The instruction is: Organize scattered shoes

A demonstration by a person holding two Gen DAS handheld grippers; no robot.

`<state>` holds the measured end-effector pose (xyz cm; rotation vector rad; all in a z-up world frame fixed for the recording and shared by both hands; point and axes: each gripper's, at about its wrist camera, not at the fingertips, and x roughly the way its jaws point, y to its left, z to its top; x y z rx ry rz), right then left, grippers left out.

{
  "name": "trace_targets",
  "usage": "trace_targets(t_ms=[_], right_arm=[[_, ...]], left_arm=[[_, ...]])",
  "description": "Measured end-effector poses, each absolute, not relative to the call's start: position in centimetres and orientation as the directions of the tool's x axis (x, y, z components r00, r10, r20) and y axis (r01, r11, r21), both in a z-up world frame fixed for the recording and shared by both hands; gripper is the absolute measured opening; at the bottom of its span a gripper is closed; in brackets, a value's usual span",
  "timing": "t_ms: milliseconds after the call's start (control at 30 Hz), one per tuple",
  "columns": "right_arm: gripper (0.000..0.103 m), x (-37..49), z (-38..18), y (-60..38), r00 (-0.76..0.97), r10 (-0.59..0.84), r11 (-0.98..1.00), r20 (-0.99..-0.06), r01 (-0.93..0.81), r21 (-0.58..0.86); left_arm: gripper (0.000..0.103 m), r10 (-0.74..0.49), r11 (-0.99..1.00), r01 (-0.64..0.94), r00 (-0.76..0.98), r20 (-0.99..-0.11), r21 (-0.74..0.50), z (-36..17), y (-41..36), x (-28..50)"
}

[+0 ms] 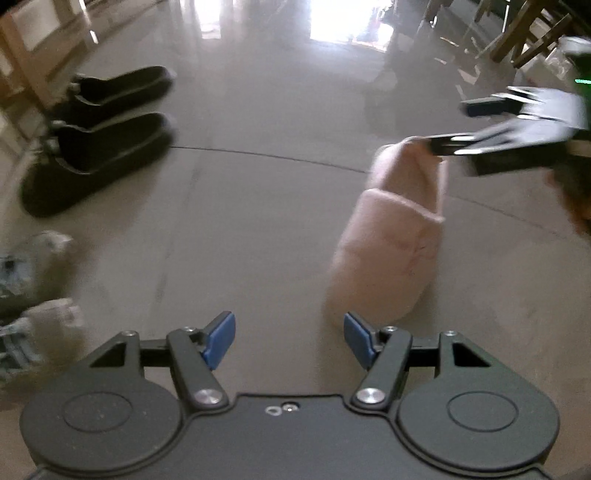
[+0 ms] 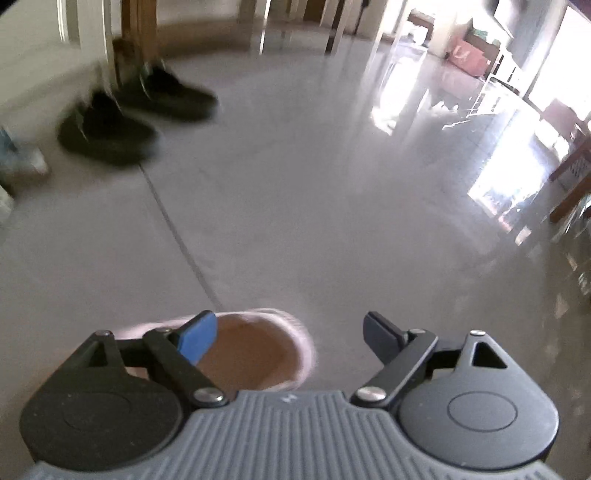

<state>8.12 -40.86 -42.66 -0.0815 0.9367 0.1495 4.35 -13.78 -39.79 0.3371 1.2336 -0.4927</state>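
Pink slipper (image 1: 391, 236) lies alone mid-floor, apart from the black pair (image 1: 99, 136) seemingly already lined up by the wall. Left gripper (image 1: 290, 339) and right gripper (image 2: 290, 338) gape wide, holding nothing.

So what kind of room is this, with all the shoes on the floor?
Probably a room in someone's home. Black shoes and a fluffy pink slipper sit on a shiny tiled floor, and there are wooden furniture legs and bright daylight coming in at the far end.
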Motion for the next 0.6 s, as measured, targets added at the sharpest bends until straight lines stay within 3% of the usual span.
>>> trace_targets(t_ms=[100,333,600], right_arm=[[0.089,5.0,-41.5,-39.5,0.574,0.221,0.973,-0.789,-0.186,0.138],[0.088,-0.9,-43.7,-32.3,0.511,0.398,0.916,-0.762,-0.273,0.295],[0.088,-0.9,-46.1,-24.5,0.322,0.543,0.795,-0.775,-0.493,0.352]], left_arm=[[0.065,-0.128,0.882,0.471,0.252,-0.959,0.005,-40.0,-10.2,3.9],[0.065,0.032,0.974,0.209,0.268,-0.963,0.09,-40.4,-1.5,-1.1],[0.065,0.097,0.992,-0.095,0.219,-0.971,0.077,-42.4,5.1,-3.9]])
